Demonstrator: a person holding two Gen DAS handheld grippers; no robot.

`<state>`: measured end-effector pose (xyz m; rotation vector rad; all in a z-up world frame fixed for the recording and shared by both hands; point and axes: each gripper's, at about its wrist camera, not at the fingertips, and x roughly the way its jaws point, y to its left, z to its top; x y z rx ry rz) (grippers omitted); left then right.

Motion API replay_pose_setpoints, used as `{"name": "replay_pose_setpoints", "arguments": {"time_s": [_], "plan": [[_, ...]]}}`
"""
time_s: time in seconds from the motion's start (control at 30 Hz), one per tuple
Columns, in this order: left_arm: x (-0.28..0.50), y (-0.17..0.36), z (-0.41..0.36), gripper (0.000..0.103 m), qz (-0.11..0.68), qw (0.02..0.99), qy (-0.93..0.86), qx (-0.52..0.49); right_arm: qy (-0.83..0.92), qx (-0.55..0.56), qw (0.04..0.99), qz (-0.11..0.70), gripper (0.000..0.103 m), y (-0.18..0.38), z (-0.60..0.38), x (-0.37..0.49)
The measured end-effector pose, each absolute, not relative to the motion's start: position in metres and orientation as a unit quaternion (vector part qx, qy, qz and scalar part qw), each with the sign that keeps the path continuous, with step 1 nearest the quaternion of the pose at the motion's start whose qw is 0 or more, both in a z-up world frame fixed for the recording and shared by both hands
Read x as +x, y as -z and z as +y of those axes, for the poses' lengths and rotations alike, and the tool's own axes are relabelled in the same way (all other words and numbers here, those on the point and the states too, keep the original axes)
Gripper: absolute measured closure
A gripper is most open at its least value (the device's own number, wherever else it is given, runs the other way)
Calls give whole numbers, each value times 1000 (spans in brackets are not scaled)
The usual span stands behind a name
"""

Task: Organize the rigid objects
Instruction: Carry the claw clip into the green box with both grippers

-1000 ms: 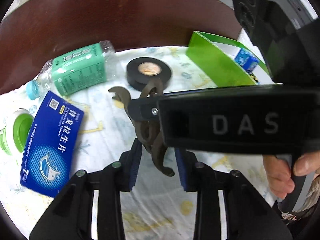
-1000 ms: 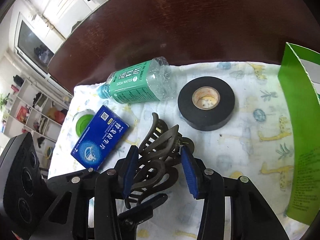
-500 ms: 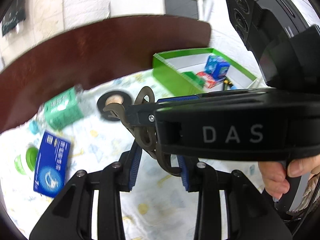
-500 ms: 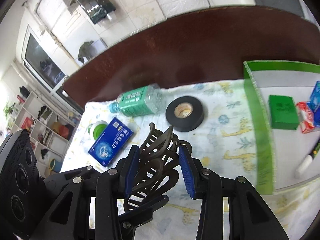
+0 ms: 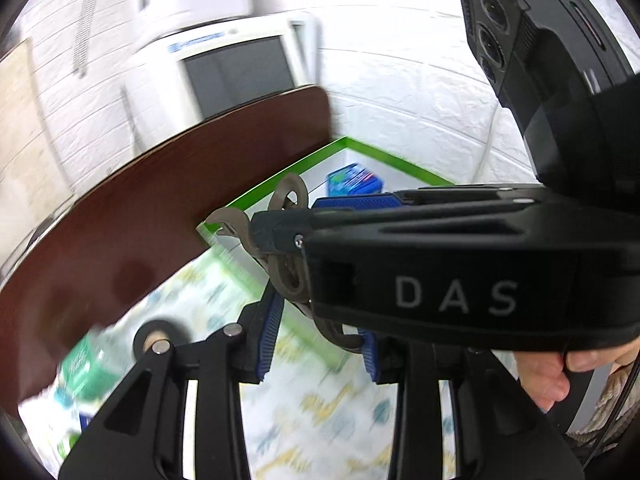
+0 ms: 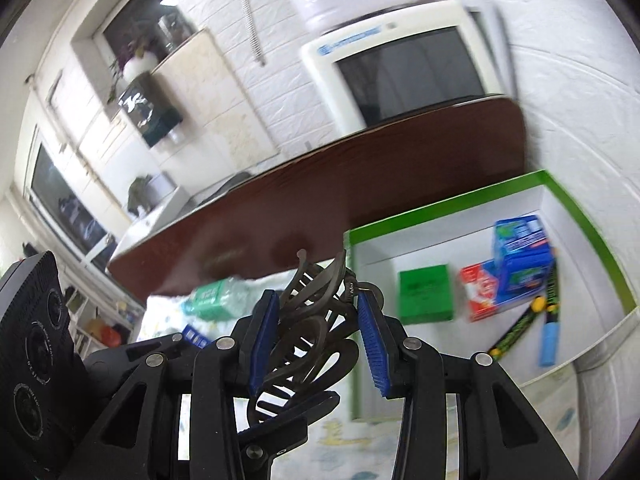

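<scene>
Brown hair claw (image 6: pixel 316 320) sits pinched between both sets of tongs, right tongs (image 6: pixel 316 344) and left tongs (image 5: pixel 316 332), raised off the worktop (image 6: pixel 320 216). Judging by the tilt, this lifted hold aims it at the green-rimmed box (image 6: pixel 440 212) just beside.

We see an old cream CRT monitor (image 6: pixel 404 68) at one o'clock behind the dark wooden table (image 6: pixel 360 184). At ten o'clock a vase of flowers (image 6: pixel 134 66) tops a cabinet against our white brick wall (image 6: pixel 280 92).
</scene>
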<state>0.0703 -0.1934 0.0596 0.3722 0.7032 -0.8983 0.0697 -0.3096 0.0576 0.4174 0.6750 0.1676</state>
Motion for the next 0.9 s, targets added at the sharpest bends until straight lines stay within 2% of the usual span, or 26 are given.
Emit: {"name": "replay_pose_setpoints", "arguments": {"time_s": [0.37, 0.73, 0.9], "plan": [[109, -41, -268, 68, 356, 787, 456, 213, -42, 265, 906, 328, 60, -32, -386, 95], [139, -16, -300, 69, 385, 771, 457, 220, -17, 269, 898, 348, 60, -2, -412, 126], [148, -5, -308, 61, 407, 769, 433, 234, 12, 248, 901, 355, 60, 7, -412, 134]]}}
